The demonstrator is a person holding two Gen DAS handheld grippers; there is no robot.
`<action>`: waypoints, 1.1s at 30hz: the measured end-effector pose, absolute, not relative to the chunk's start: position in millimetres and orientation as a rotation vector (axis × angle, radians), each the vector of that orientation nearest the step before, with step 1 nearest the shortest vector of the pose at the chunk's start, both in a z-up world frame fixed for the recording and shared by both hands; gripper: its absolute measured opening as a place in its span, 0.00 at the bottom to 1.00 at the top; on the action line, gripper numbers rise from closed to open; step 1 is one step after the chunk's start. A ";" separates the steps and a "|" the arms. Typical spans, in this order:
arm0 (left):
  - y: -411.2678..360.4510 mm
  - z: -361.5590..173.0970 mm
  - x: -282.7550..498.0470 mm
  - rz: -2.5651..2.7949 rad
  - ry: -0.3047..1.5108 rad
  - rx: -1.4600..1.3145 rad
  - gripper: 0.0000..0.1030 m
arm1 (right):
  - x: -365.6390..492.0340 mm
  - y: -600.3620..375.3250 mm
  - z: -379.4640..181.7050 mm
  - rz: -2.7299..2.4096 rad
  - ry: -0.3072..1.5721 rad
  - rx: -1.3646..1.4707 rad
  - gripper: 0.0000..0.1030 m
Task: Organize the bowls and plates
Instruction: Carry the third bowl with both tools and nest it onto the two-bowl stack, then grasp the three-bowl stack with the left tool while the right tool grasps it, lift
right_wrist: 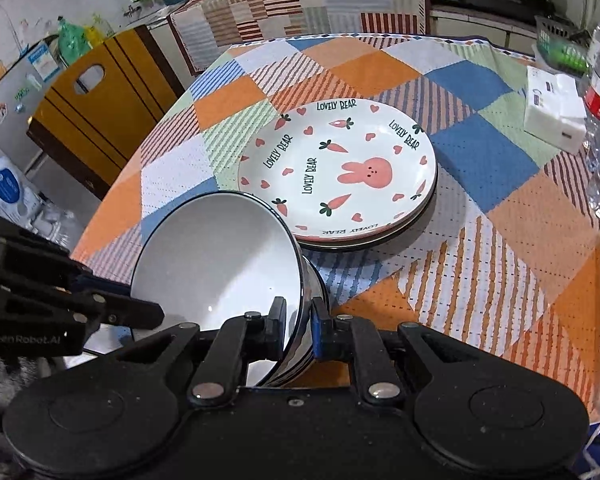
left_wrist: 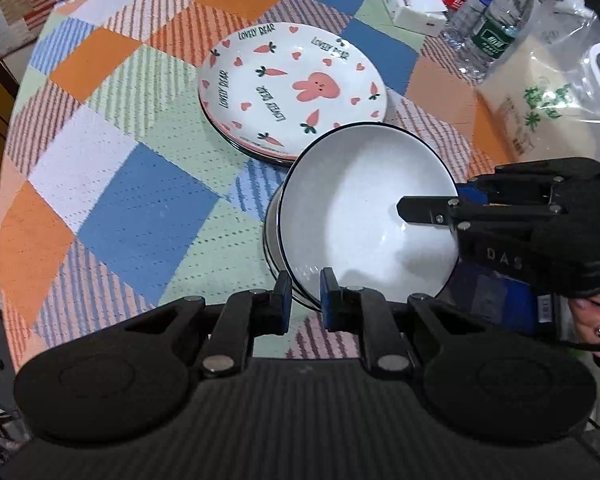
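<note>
A stack of white bowls (left_wrist: 364, 204) with dark rims is tilted near the table's near edge; it also shows in the right wrist view (right_wrist: 216, 260). My left gripper (left_wrist: 305, 294) is shut on its near rim. My right gripper (right_wrist: 299, 320) is shut on the rim from the other side and shows in the left wrist view (left_wrist: 428, 210). The left gripper shows at the left of the right wrist view (right_wrist: 140, 312). A stack of plates, topped by a white rabbit-and-carrot plate (left_wrist: 292, 88), lies just beyond the bowls, also in the right wrist view (right_wrist: 340, 172).
The table wears a patchwork cloth (left_wrist: 132, 200). At the far right stand water bottles (left_wrist: 496, 28), a white tissue pack (left_wrist: 412, 4) and a clear plastic bag (left_wrist: 552, 92). A brown cabinet (right_wrist: 100, 108) stands left of the table.
</note>
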State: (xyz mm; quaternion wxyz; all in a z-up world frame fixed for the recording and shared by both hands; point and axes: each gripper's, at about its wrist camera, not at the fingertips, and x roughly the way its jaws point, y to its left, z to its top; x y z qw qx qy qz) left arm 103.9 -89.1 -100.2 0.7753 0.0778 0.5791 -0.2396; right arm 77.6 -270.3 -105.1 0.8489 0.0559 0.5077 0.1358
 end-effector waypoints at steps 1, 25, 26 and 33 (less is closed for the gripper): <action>-91.2 -101.4 103.2 -0.512 1.249 0.180 0.13 | 77.8 -268.2 -106.5 0.284 1.067 0.099 0.16; -64.3 -84.0 111.2 -0.434 1.123 0.116 0.46 | 47.7 -269.7 -94.8 0.362 0.902 -0.037 0.43; -57.4 -84.1 113.7 -0.438 1.123 0.085 0.48 | 42.4 -273.9 -91.0 0.379 0.880 -0.030 0.45; -28.4 -105.1 127.4 -0.434 1.179 -0.113 0.57 | 14.3 -293.8 -94.5 0.470 0.832 -0.036 0.70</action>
